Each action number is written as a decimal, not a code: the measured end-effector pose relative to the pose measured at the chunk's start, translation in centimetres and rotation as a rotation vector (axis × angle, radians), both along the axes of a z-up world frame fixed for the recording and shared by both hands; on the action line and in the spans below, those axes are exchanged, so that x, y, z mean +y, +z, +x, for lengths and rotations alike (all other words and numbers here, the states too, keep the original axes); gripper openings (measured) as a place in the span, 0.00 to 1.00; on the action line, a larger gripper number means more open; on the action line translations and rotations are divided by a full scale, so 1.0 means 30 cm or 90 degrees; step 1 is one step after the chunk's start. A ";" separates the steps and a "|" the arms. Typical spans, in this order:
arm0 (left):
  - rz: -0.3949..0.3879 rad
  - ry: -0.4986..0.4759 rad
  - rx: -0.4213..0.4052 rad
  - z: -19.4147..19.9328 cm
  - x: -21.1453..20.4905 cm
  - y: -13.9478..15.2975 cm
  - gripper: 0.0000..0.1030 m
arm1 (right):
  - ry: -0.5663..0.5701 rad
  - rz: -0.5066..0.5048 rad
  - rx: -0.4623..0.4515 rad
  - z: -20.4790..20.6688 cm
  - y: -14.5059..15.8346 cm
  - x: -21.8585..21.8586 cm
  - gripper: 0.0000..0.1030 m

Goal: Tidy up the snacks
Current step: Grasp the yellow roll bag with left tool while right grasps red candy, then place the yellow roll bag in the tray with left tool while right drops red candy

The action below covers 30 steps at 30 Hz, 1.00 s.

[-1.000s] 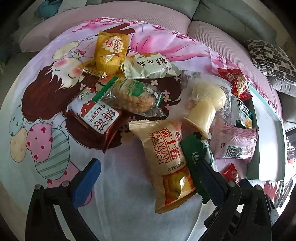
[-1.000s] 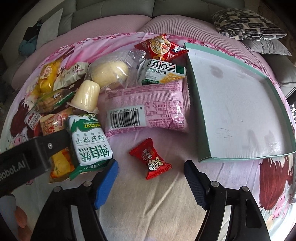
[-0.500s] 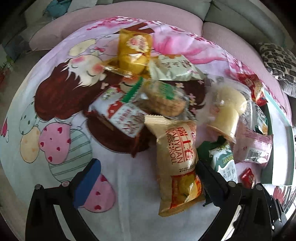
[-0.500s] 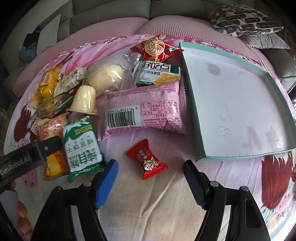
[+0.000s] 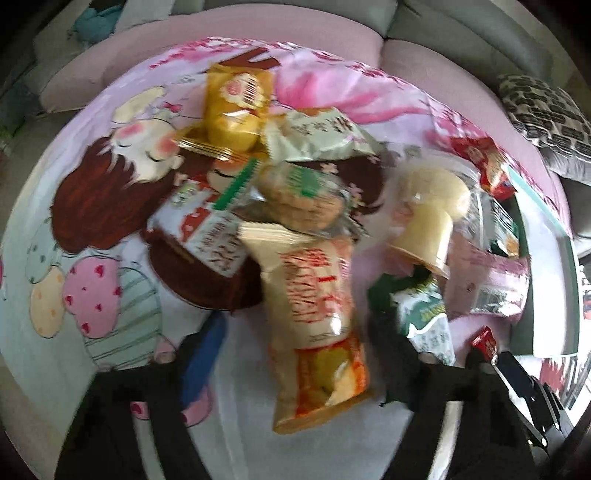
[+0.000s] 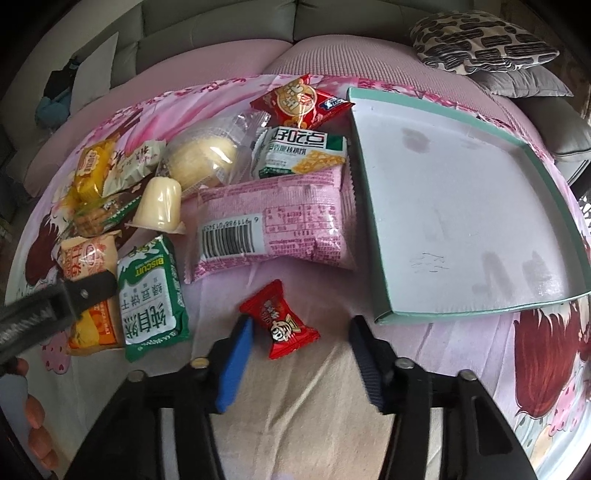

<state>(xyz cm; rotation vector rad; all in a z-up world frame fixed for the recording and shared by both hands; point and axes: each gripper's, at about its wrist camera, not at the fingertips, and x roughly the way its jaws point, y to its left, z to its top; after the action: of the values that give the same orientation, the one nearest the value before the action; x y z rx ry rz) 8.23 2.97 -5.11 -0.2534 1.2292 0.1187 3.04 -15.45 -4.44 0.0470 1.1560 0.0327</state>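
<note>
Now, by label:
Left gripper [image 5: 295, 350]: jaws have just been closing; swiss roll [image 5: 317, 317] lies between them, pads not seen pressing it; view is blurred.
Right gripper [image 6: 301, 354]: jaws have just been closing around the red candy [image 6: 279, 320], blue pad close beside it, the other pad apart.
Open room: bare cloth [image 6: 317, 413] under the right gripper; tray [image 6: 373, 221] lies to its right, near edge just beyond the right finger.
Crowding: green biscuit pack [image 6: 151, 299] sits beside the swiss roll; pink pack [image 6: 273, 229] lies above the candy, against the tray's left wall.
Change: both jaw gaps are narrower than a second ago; the snacks lie as before.
Surface: cartoon-print cloth; sofa [image 6: 221, 33] and patterned cushion [image 6: 480, 40] behind.
</note>
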 end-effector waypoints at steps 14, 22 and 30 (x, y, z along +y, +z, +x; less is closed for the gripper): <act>-0.051 0.001 -0.028 -0.086 0.088 0.048 0.37 | -0.036 0.035 -0.015 0.001 0.017 -0.052 0.22; -0.059 0.001 -0.079 -0.140 0.098 0.143 0.36 | -0.039 0.050 -0.048 -0.005 0.067 -0.057 0.20; -0.074 -0.035 -0.143 -0.156 0.051 0.266 0.36 | -0.051 0.066 -0.096 -0.024 0.153 -0.067 0.20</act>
<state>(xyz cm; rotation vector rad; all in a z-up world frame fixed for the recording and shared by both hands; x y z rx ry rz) 3.56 4.50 2.86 -0.3247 1.0201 -0.0283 2.31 -17.45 0.17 0.1799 0.9997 0.0239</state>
